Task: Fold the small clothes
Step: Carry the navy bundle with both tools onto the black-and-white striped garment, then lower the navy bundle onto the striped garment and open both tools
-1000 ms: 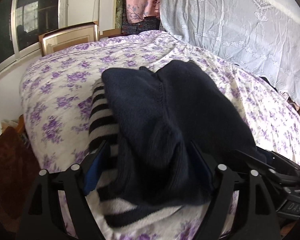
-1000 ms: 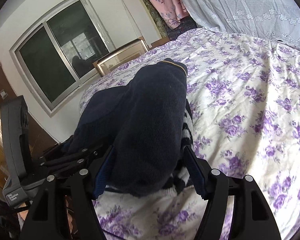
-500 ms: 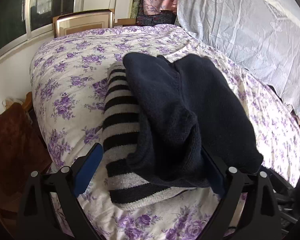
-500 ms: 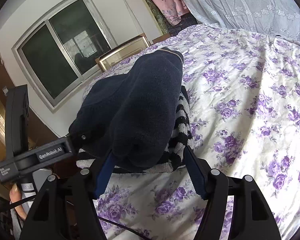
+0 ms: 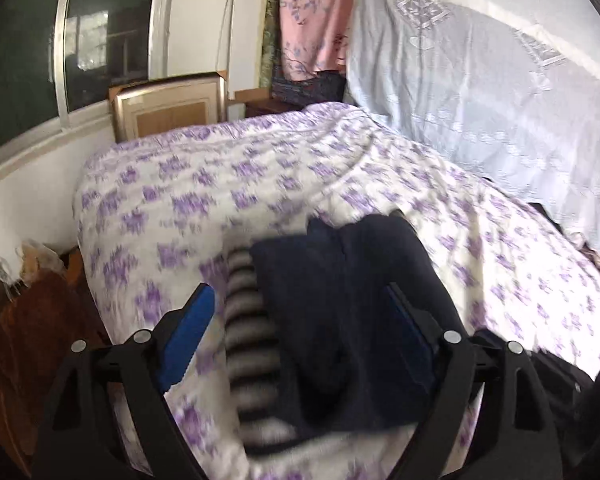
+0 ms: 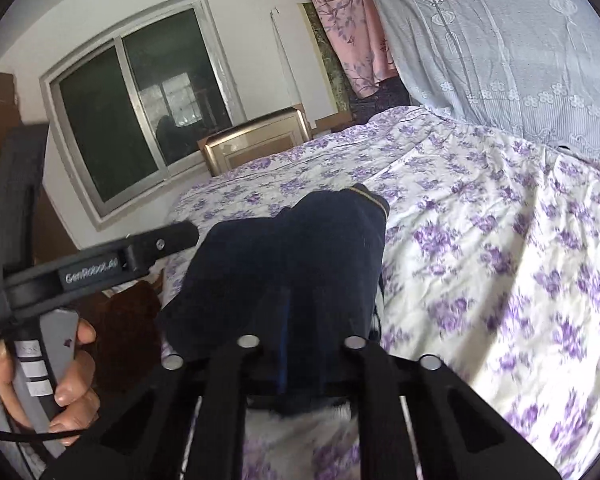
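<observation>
A dark navy knit garment (image 5: pixel 352 320) lies folded on top of a black-and-white striped garment (image 5: pixel 252 344) on the flowered bed. My left gripper (image 5: pixel 300 332) is open, its blue-padded fingers standing either side of the pile without touching it. In the right wrist view the navy garment (image 6: pixel 292 272) fills the middle. My right gripper (image 6: pixel 300 364) is shut on its near edge, and the blue pads are mostly hidden by cloth. The left gripper's body (image 6: pixel 96 268) shows at the left, held by a hand.
The bed (image 5: pixel 480 216) has a white sheet with purple flowers. A framed board (image 5: pixel 168 104) leans at its far end under the window. A pale lace curtain (image 5: pixel 480 80) hangs on the right. A brown cloth (image 5: pixel 40 312) lies off the bed's left edge.
My left gripper pulled back from the pile and stays open. My right gripper closed on the near edge of the navy garment.
</observation>
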